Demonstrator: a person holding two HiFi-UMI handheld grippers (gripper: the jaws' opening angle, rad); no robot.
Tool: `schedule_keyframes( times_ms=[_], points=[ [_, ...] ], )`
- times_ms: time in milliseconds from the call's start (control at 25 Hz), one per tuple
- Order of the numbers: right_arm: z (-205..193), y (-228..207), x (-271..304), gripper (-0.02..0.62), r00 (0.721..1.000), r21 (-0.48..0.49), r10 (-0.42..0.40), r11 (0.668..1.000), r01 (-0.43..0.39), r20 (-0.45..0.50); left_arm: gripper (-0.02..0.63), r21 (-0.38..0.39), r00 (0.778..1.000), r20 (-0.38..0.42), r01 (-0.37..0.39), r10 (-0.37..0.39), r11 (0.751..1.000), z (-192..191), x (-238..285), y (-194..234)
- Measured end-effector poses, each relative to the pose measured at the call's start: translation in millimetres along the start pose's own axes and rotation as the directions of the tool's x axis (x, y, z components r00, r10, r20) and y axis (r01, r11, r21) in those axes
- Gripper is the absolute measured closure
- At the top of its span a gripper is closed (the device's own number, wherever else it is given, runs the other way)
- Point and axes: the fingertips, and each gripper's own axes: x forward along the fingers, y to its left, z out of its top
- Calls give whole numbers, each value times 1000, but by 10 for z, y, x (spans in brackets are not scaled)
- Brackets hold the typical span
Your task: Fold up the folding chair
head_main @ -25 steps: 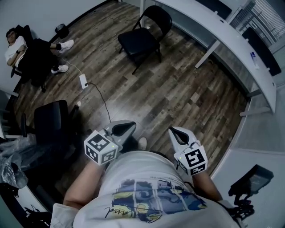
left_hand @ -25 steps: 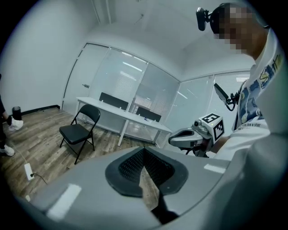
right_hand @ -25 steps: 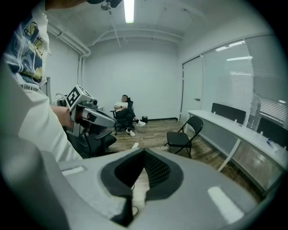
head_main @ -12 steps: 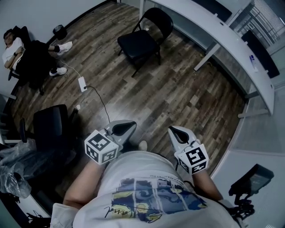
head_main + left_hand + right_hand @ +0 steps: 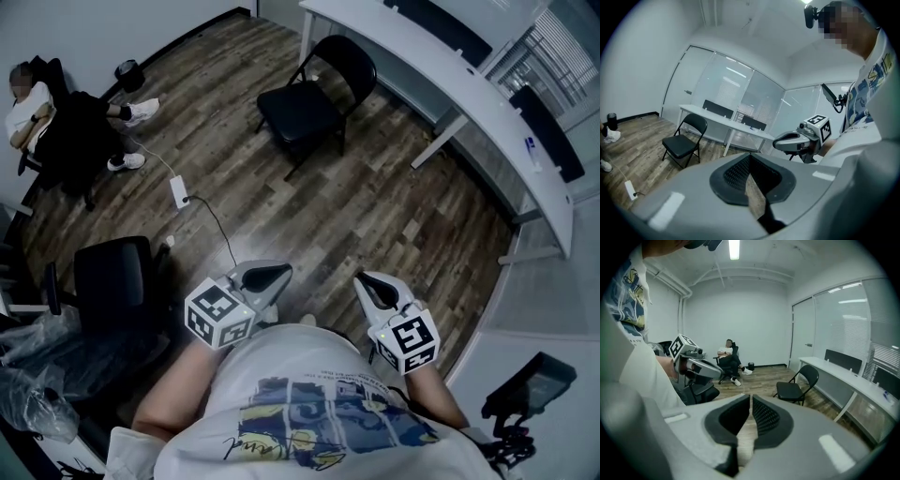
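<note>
Two grippers: left gripper, right gripper clenched, empty.
Folding chair: unfolded, well ahead; floor between; worktop edge behind.

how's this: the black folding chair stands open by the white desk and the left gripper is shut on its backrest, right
No: the left gripper is shut on nothing, far from the folding chair, as the head view shows. It does stand open by the white desk.
</note>
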Motion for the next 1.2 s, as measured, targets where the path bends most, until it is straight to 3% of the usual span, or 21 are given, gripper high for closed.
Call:
schedule_keyframes(
  times_ms=[440, 1200],
  points=[
    [212, 200, 283, 584, 1000, 14, 12, 1000, -12, -10, 606, -24, 1000, -8, -17, 17, 1000, -2, -344, 317],
    [385, 53, 429, 578, 997, -6, -55, 998, 55, -49, 606, -43, 999, 23, 24, -23, 999, 85, -272, 593]
  ],
)
